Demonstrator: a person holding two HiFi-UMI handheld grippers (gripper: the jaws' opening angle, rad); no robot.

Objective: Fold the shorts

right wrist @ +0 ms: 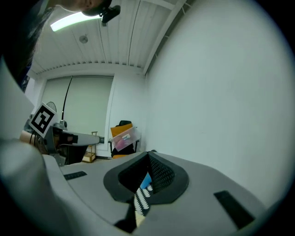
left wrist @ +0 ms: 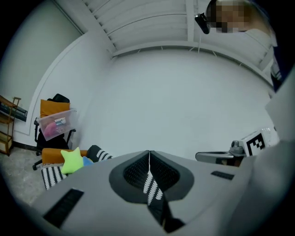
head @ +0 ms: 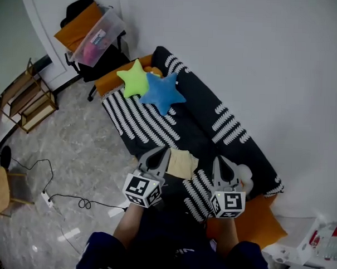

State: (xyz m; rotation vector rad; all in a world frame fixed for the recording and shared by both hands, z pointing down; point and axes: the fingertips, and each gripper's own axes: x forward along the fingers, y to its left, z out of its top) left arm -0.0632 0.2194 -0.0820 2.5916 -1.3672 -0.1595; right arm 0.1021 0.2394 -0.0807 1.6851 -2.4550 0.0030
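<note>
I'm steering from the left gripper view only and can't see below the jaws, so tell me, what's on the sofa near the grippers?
Observer: Head view shows a pale yellow cloth that seems to lie on the sofa, between the left gripper and right gripper.
Operator: Is the right gripper holding anything?
Observer: Its own view shows its jaws together, with nothing visibly clamped.
Operator: Any floor hazards?
Observer: A black cable snakes over the floor beside the sofa.
</note>
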